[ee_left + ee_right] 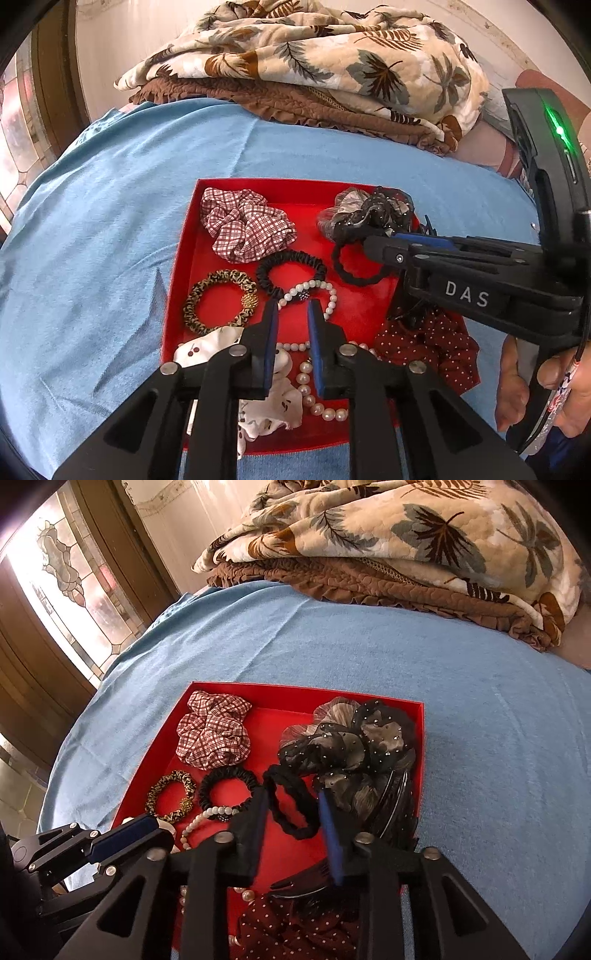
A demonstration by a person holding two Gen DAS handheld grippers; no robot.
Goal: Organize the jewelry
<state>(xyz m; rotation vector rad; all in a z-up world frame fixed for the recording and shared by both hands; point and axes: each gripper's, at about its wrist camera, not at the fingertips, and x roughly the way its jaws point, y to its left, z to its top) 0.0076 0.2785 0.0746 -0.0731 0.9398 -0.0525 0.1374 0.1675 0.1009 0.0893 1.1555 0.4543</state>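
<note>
A red tray point(177, 258) point(147, 760) on blue cloth holds a plaid scrunchie point(247, 229), a black scrunchie point(291, 254), a leopard scrunchie point(195, 295), a pearl bracelet point(332, 295), a pearl necklace point(314, 398), a white cherry-print scrunchie point(280, 402) and a dark red dotted one point(436, 347). My left gripper point(293, 310) hovers open over the pearls, its pads touching nothing. My right gripper point(291, 797) stands open astride a black braided hair tie point(295, 830), which lies loose on the tray floor beside a black sheer sequinned hair piece point(354, 738).
A folded leaf-print quilt point(314, 66) lies at the back of the blue cloth point(92, 221). A stained-glass window point(66, 572) is at the left. A person's hand point(517, 387) holds the right gripper's handle at the tray's right side.
</note>
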